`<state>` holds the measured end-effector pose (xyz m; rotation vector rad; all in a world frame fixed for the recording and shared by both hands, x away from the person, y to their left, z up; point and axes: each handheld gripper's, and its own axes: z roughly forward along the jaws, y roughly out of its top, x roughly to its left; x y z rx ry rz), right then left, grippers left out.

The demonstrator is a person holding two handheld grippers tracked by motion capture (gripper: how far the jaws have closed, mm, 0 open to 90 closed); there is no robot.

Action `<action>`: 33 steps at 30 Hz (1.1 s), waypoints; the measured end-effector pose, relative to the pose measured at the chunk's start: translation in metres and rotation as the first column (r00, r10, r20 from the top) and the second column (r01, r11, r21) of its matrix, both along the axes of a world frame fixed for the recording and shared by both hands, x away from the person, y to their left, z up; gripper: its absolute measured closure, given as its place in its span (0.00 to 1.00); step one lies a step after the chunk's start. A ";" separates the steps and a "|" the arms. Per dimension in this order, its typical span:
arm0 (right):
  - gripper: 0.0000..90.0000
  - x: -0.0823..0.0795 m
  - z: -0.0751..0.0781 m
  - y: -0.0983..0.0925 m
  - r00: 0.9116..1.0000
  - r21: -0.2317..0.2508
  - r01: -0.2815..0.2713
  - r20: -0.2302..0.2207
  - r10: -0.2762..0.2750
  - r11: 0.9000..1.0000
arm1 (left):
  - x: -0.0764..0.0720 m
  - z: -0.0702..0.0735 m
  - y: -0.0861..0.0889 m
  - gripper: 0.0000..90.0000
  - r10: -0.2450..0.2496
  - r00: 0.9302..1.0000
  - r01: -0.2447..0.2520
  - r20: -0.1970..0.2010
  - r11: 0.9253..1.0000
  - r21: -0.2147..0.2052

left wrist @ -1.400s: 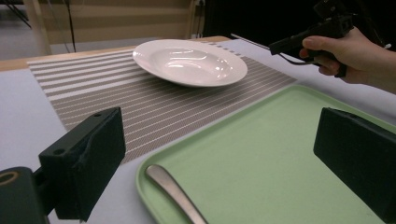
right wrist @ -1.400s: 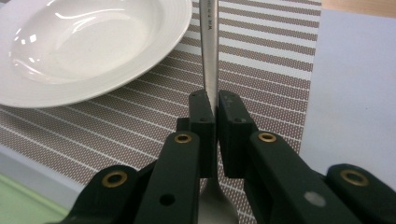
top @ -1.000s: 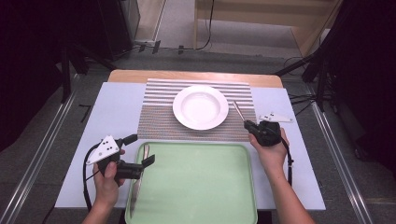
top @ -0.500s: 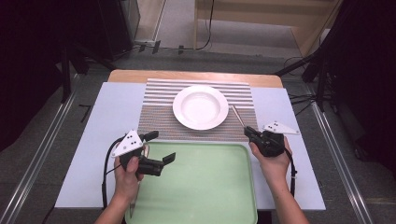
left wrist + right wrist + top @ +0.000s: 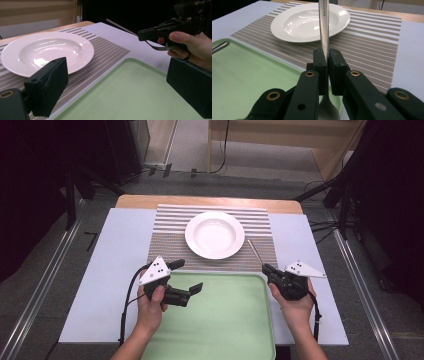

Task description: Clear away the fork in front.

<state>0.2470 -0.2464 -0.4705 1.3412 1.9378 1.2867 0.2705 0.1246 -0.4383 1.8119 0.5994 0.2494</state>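
My right gripper (image 5: 268, 270) is shut on a metal spoon (image 5: 254, 251) beside the green tray's (image 5: 225, 325) far right corner. In the right gripper view the spoon's handle (image 5: 323, 22) rises from between the closed jaws toward the white plate (image 5: 309, 21), and its bowl (image 5: 327, 110) hangs below them. My left gripper (image 5: 187, 277) stands open over the tray's far left part, pointing right, with nothing between its fingers. In the left gripper view (image 5: 117, 85) it looks across the tray (image 5: 130, 92) at the right gripper (image 5: 170, 27) and the spoon (image 5: 120, 25).
The white plate (image 5: 215, 234) sits on a striped placemat (image 5: 165, 245) beyond the tray, on a pale table top (image 5: 115, 245). A second metal utensil's handle (image 5: 219, 46) lies in the tray's left side.
My left gripper has moved right, from beside the tray to over its far left part. My right gripper has drawn back toward the near edge with the spoon held.
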 end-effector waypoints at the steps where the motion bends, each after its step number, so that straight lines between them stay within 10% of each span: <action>1: 0.93 -0.002 -0.001 0.001 1.000 0.004 -0.004 0.001 0.004 1.000 | 0.001 0.000 -0.002 0.05 -0.004 1.000 0.004 -0.002 1.000 -0.004; 33: 0.93 -0.038 0.007 0.036 0.984 0.034 -0.147 0.109 0.142 0.989 | 0.012 0.003 -0.069 0.04 -0.086 0.993 0.082 -0.081 0.996 -0.045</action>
